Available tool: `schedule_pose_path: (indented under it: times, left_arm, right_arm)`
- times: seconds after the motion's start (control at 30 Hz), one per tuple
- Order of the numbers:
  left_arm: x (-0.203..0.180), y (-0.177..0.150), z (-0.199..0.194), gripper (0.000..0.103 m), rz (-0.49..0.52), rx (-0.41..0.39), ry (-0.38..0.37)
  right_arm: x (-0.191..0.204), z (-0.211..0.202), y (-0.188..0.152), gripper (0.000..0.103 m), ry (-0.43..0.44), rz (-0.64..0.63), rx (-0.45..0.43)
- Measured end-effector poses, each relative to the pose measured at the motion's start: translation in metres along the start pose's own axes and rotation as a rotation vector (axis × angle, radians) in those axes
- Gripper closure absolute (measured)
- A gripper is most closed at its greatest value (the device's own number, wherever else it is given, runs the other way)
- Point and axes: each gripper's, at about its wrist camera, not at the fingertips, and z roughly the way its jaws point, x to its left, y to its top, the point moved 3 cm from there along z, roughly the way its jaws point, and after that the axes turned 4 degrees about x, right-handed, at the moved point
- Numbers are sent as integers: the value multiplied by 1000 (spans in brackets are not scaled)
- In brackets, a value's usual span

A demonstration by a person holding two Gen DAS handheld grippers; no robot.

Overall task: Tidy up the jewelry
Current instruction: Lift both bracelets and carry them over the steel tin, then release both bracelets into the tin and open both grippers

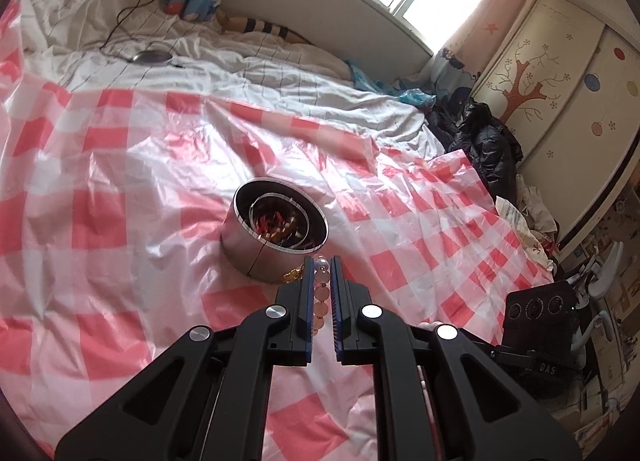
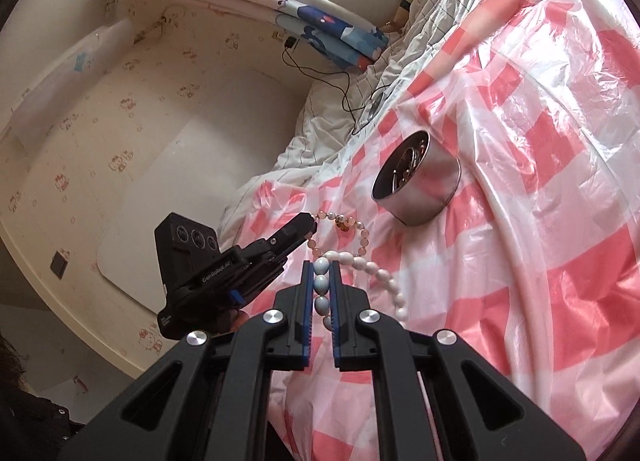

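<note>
A round silver tin (image 1: 276,233) with jewelry inside stands on the pink-and-white checked plastic sheet (image 1: 120,165). My left gripper (image 1: 321,267) is shut on a bracelet of pale pink beads (image 1: 322,295) with a gold charm (image 1: 294,275), just in front of the tin. In the right wrist view, my right gripper (image 2: 321,269) is shut on a bracelet of white oval beads (image 2: 372,267), whose loop hangs to the right. The left gripper (image 2: 308,221) shows there too, holding the pink bracelet (image 2: 352,229) left of the tin (image 2: 418,181).
The sheet covers a bed with a rumpled white quilt (image 1: 256,61). A black cable and a round grey device (image 1: 152,57) lie on the quilt. Dark clothes (image 1: 484,137) pile up at the bed's right edge. A wall (image 2: 120,121) runs along the bed's far side.
</note>
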Motion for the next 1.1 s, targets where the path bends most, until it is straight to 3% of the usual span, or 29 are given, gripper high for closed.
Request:
schedule_pose_path:
  times: [0.57, 0.63, 0.73, 0.77, 0.83, 0.9, 0.97, 1.1]
  left_arm:
    - [-10, 47, 54, 96, -2, -58, -72]
    - [-5, 50, 66, 96, -19, -47, -37]
    - [13, 51, 84, 96, -30, -7, 128]
    - [18, 52, 84, 95, -43, -9, 146]
    - [26, 57, 77, 88, -78, -19, 162]
    - [29, 61, 64, 66, -93, -63, 156]
    - [32, 65, 50, 55, -109, -115, 179]
    - [42, 70, 30, 51, -177, -165, 158]
  right_arm:
    - [-4, 18, 62, 95, 77, 0, -53]
    - [-5, 21, 69, 95, 76, -1, -56]
    - [-7, 25, 79, 95, 75, -3, -57]
    - [-7, 28, 83, 95, 74, -4, -55]
    - [-6, 34, 89, 95, 73, -8, -49]
    - [-5, 44, 96, 95, 69, -17, -37]
    - [-3, 55, 99, 95, 61, -21, -23]
    - [-2, 83, 108, 94, 87, -3, 6]
